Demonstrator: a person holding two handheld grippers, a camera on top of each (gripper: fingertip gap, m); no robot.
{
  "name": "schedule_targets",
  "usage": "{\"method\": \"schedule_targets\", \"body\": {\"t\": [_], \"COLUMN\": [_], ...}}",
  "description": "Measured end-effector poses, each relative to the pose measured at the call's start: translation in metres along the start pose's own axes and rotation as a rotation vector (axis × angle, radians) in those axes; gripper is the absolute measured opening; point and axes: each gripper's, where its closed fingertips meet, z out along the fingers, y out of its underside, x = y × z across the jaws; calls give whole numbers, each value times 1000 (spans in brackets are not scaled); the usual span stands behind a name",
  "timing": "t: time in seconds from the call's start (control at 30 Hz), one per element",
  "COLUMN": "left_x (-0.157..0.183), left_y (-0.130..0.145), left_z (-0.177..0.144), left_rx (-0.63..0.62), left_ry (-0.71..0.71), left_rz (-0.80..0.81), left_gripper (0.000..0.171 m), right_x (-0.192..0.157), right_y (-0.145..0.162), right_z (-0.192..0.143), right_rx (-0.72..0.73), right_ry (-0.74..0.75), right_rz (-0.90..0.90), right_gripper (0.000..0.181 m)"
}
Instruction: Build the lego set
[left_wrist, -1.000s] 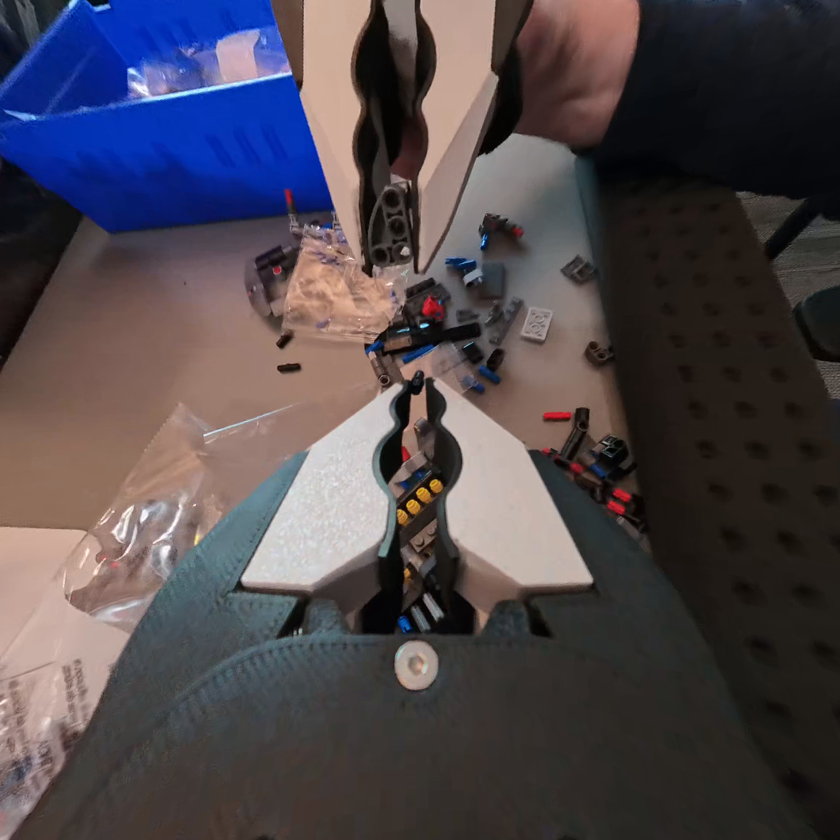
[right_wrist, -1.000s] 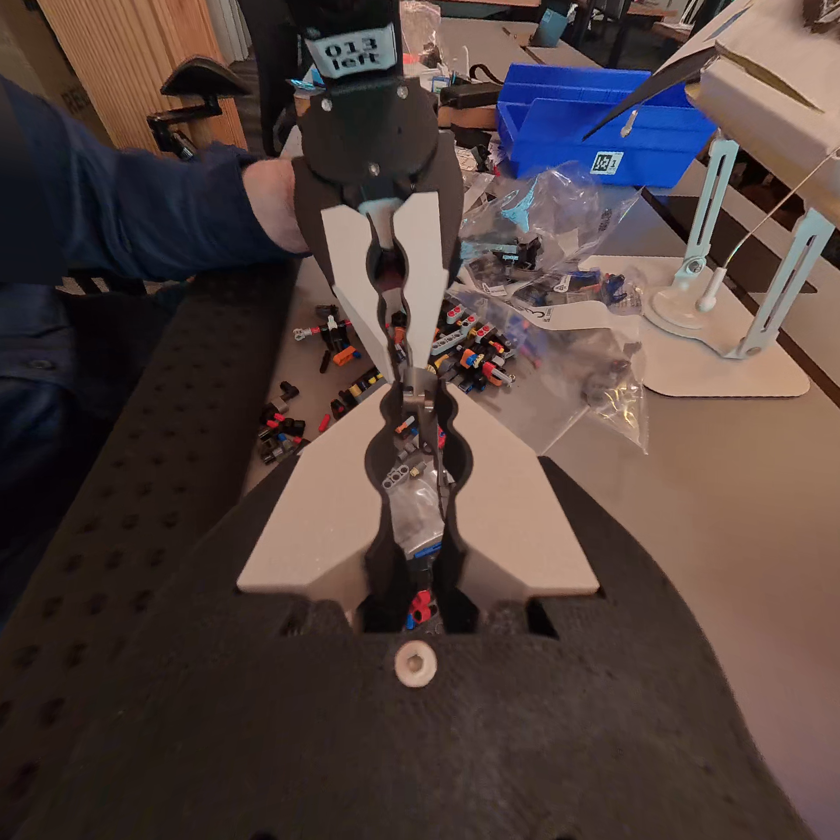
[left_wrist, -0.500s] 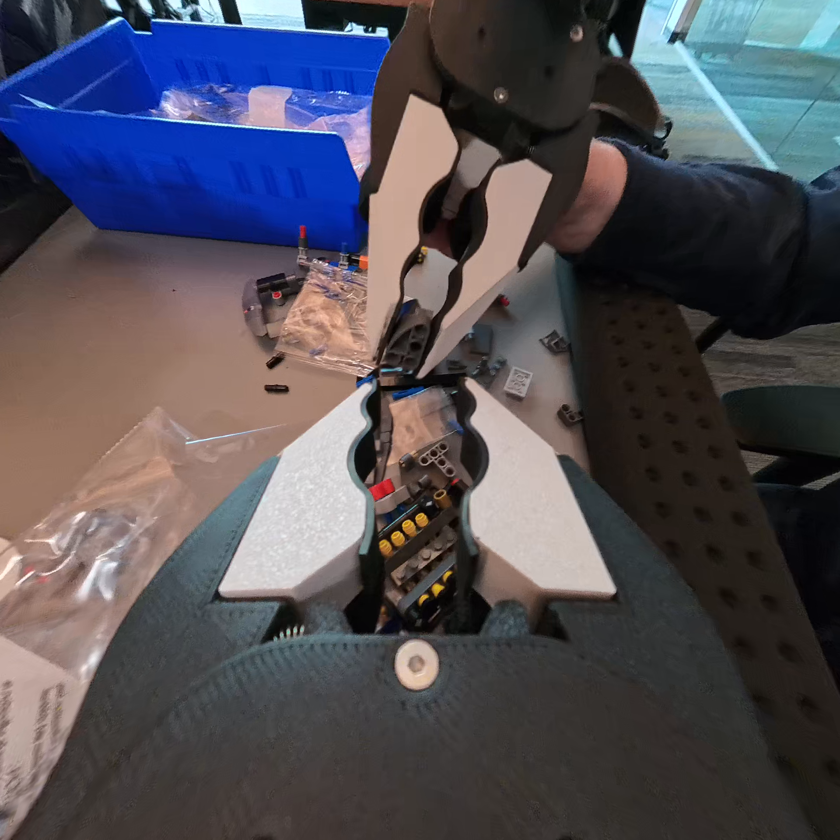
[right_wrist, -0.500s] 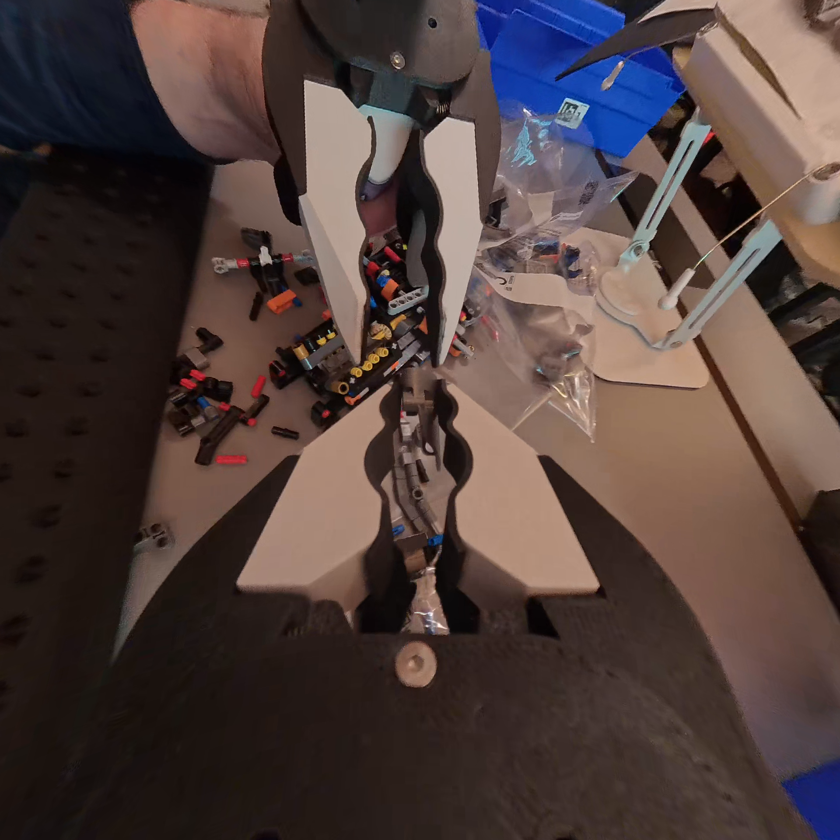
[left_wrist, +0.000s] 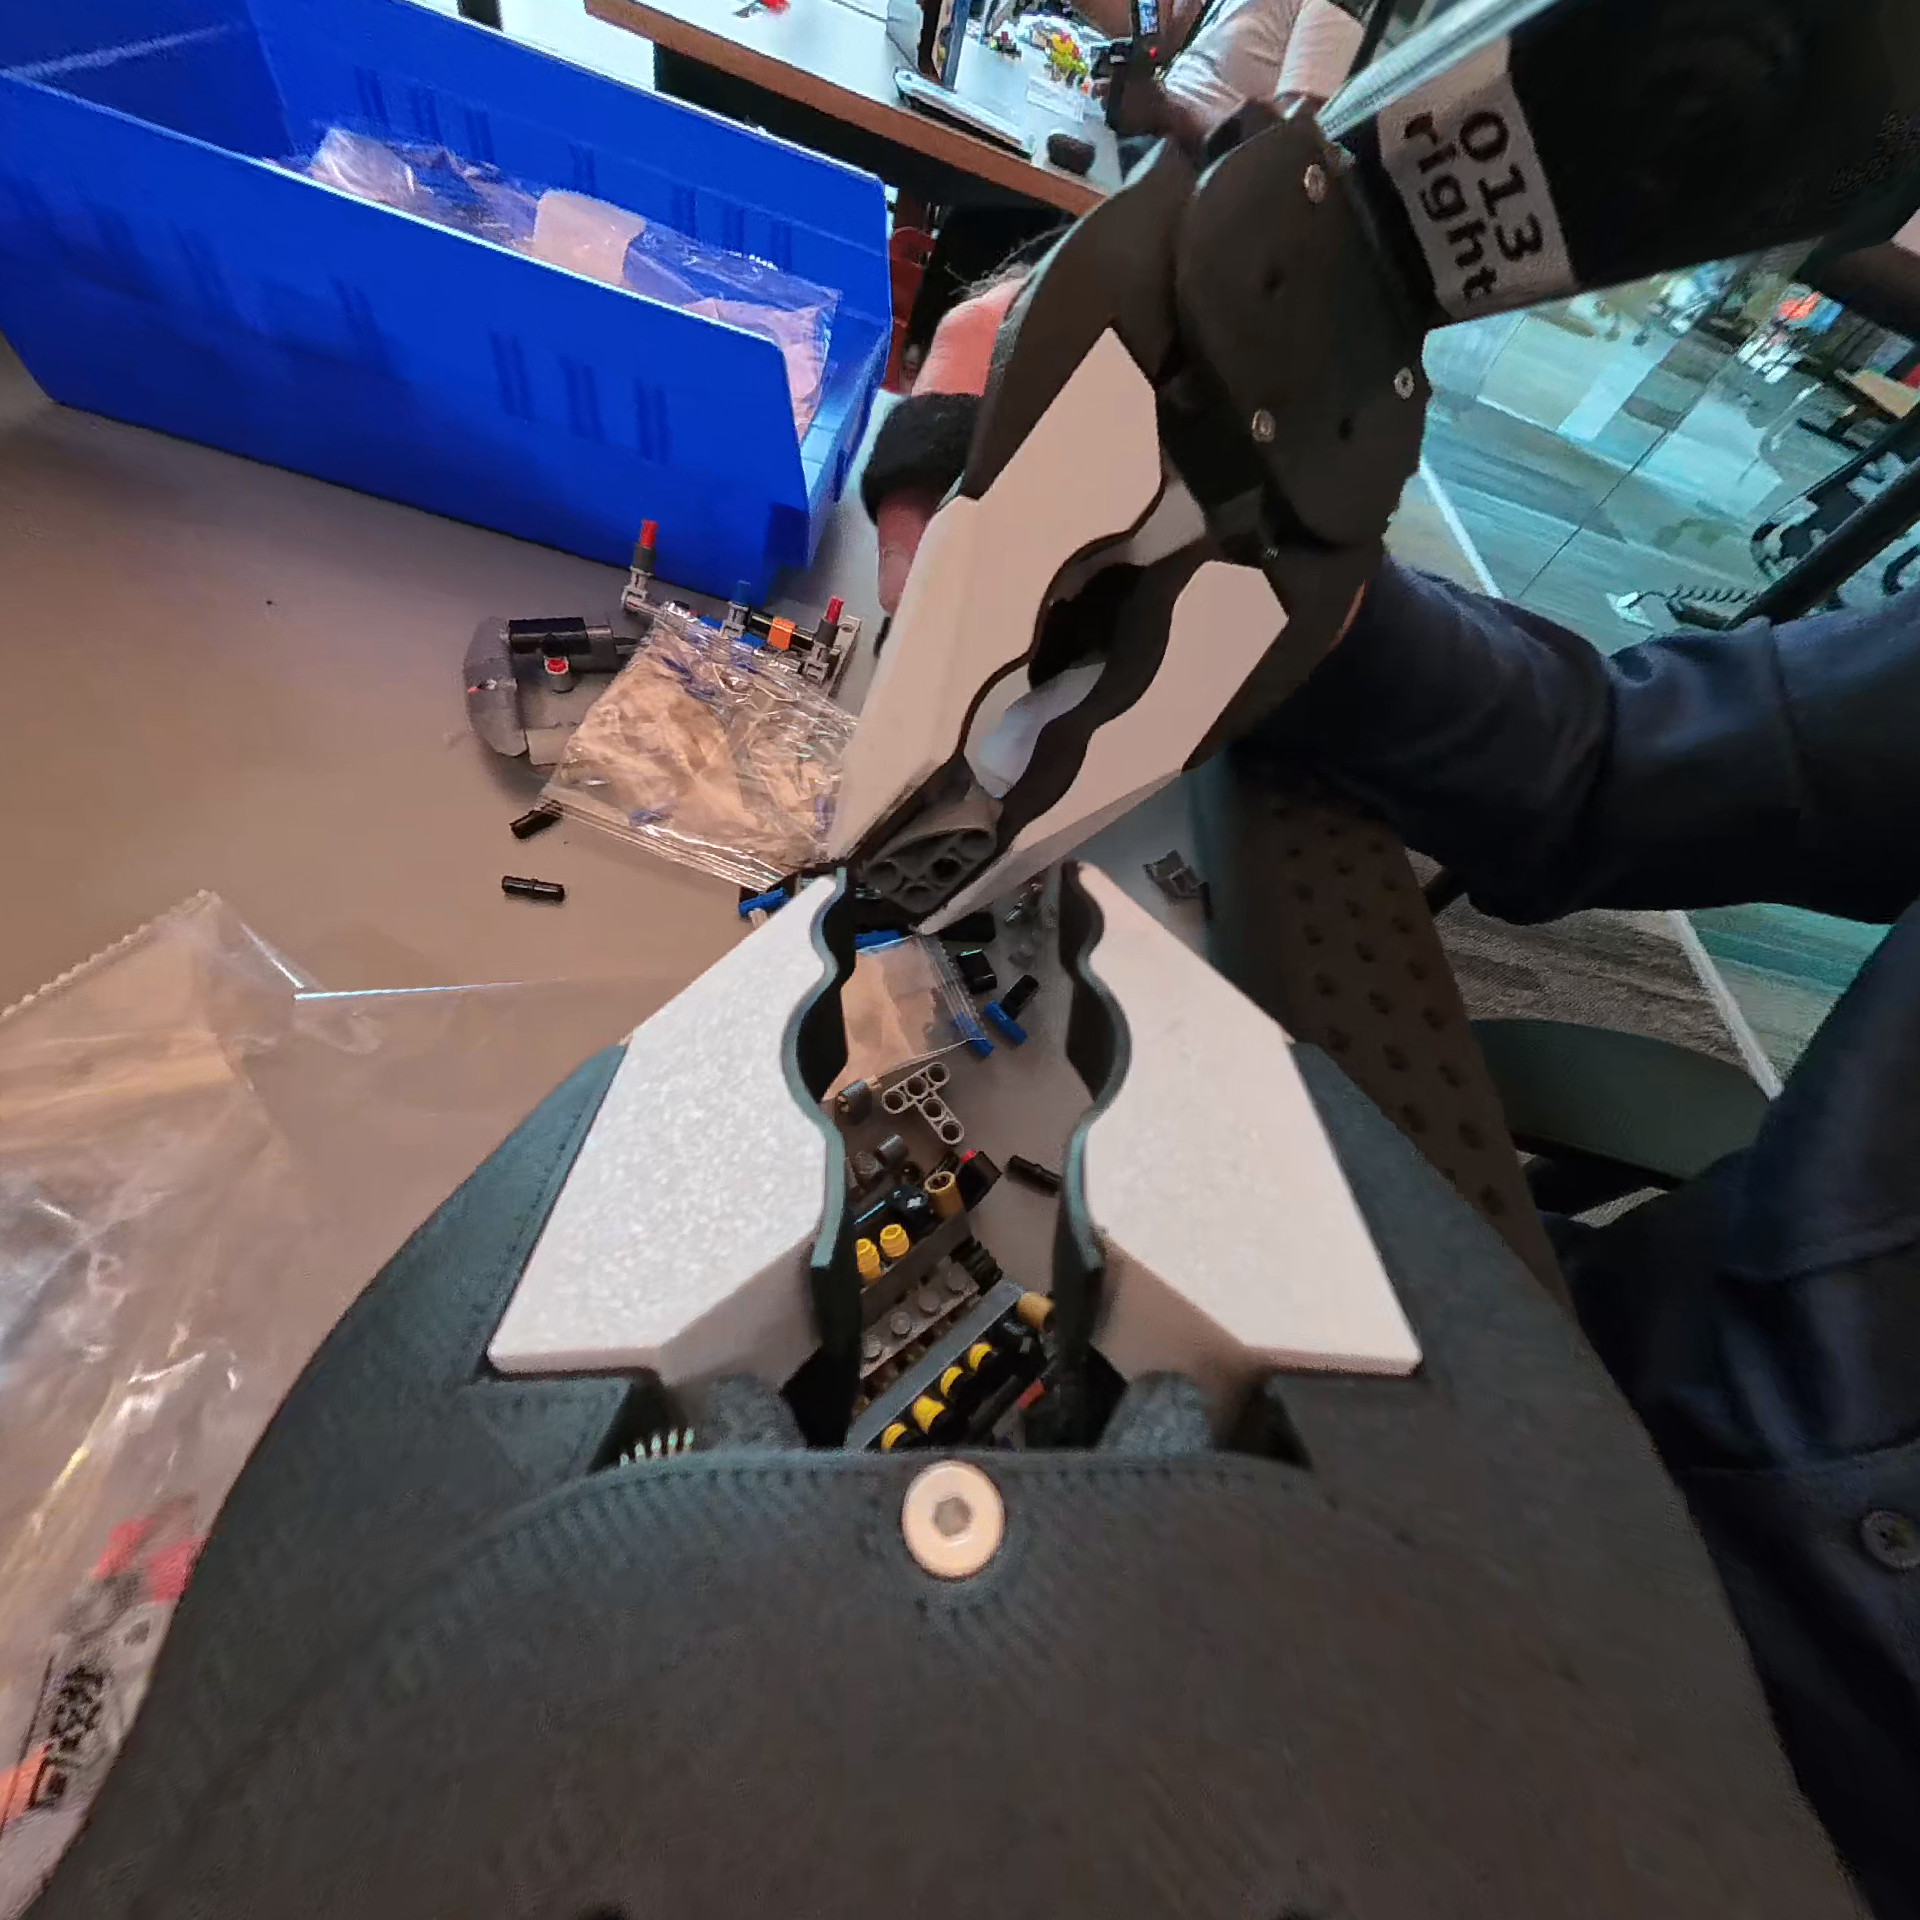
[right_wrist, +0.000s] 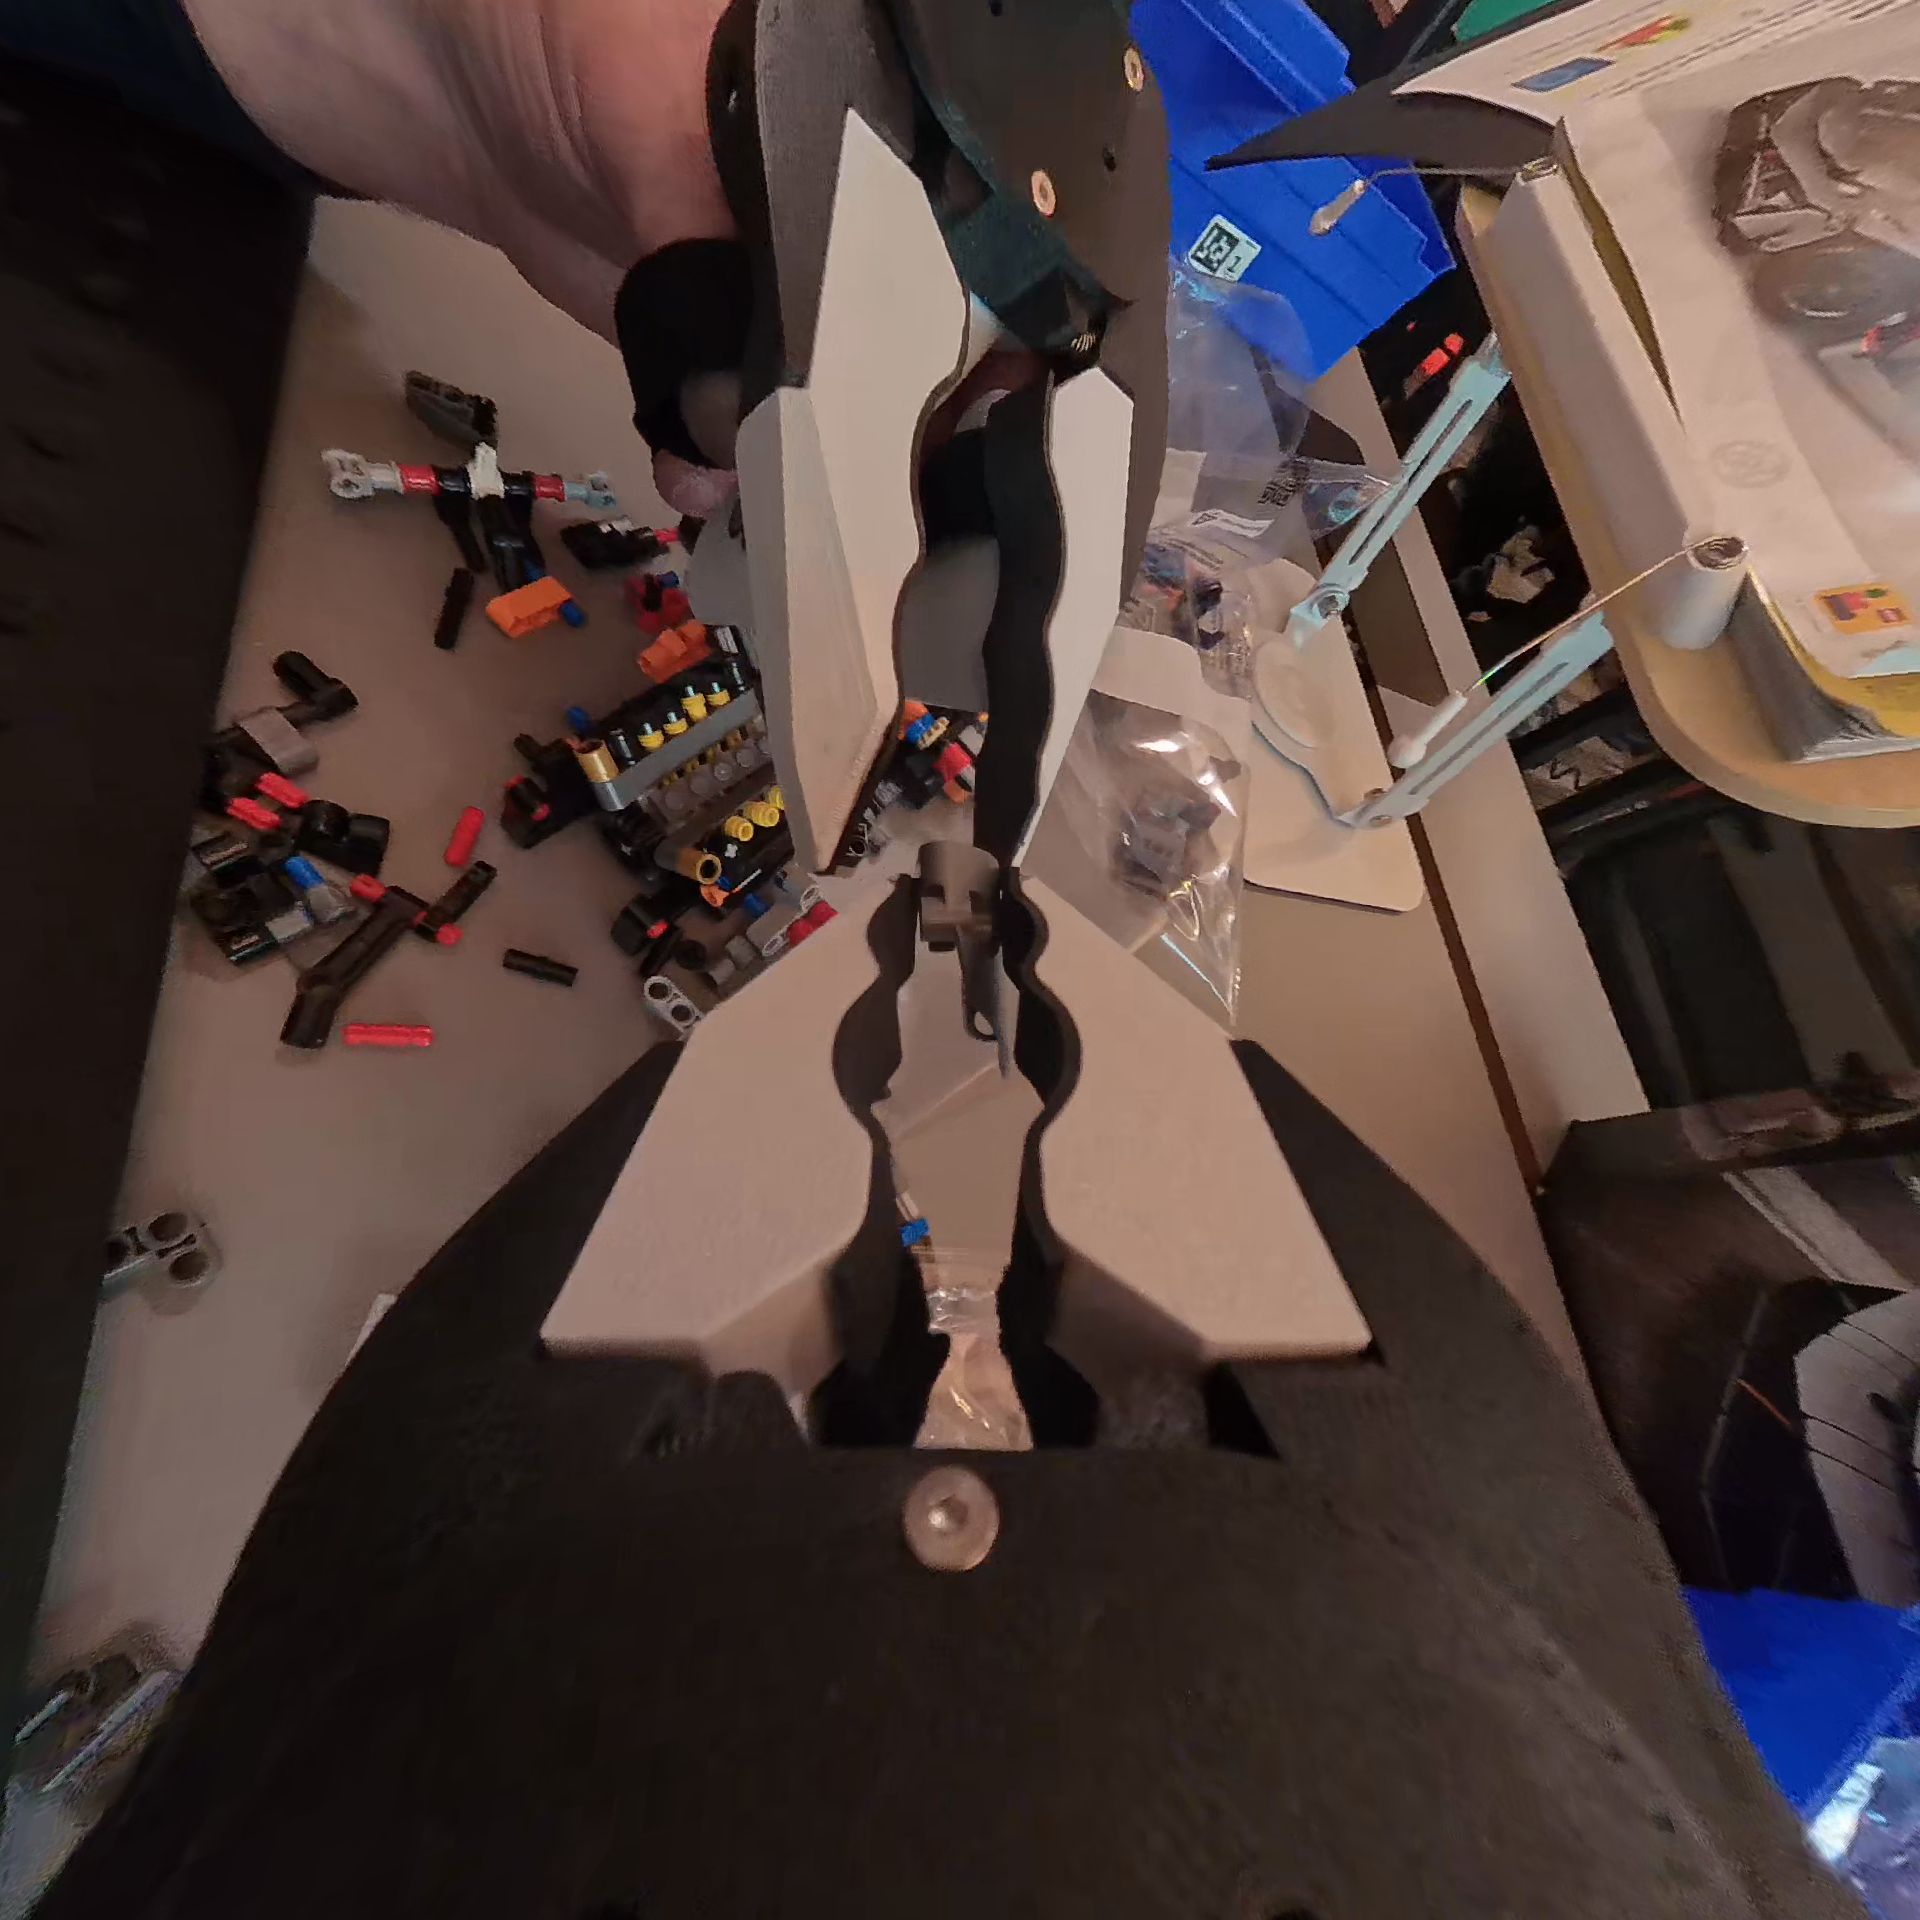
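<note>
Your right gripper (left_wrist: 925, 868) is clamped on a dark grey lego piece (left_wrist: 928, 852) with round holes, held in the air at mid-frame in the left wrist view, just past the tips of your left gripper (left_wrist: 951, 904). The left gripper's jaws stand well apart with nothing between them. In the right wrist view the same grey piece (right_wrist: 956, 888) sits at the right gripper's (right_wrist: 951, 904) tips, with the left gripper (right_wrist: 914, 842) coming down from the top of the frame.

Below, a half-built block with yellow studs (right_wrist: 686, 769) lies on the beige counter (right_wrist: 312, 1122) among loose red, black and blue parts (right_wrist: 312, 862).

Only the left wrist view shows the blue bin (left_wrist: 416, 312) in its upper left, a clear bag (left_wrist: 707, 758) beside it, and glass walls at the upper right. Only the right wrist view shows the white stand (right_wrist: 1340, 769) and the booklet (right_wrist: 1714, 364) it carries at the right edge.
</note>
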Motion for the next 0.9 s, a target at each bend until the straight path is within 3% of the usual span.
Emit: {"method": "schedule_targets", "body": {"t": [0.43,0.5,0.53,0.63,0.73,0.9], "left_x": [-4,-13,-14,-9,-6,-4], "left_y": [-5,-4,-4,-3,-3,-3], "left_z": [-5,-7,-8,-6,-4,-5], "left_rx": [43,32,29,18,19,30], "left_ry": [36,-28,-38,-17,-5,36], "left_rz": [-91,-89,-79,-65,-54,-88], "left_gripper": [26,47,47,42,27,24], "right_x": [0,-1,-1,-1,1,1], "right_y": [-4,-5,-6,-7,-2,-5], "right_z": [0,-1,-1,1,2,1], "right_rx": [-15,-3,0,-2,-28,-11], "right_ry": [42,36,33,37,55,50], "right_rz": [-57,-53,-56,-55,-60,-56], "right_gripper": [13,13,13,13,13,13]}}
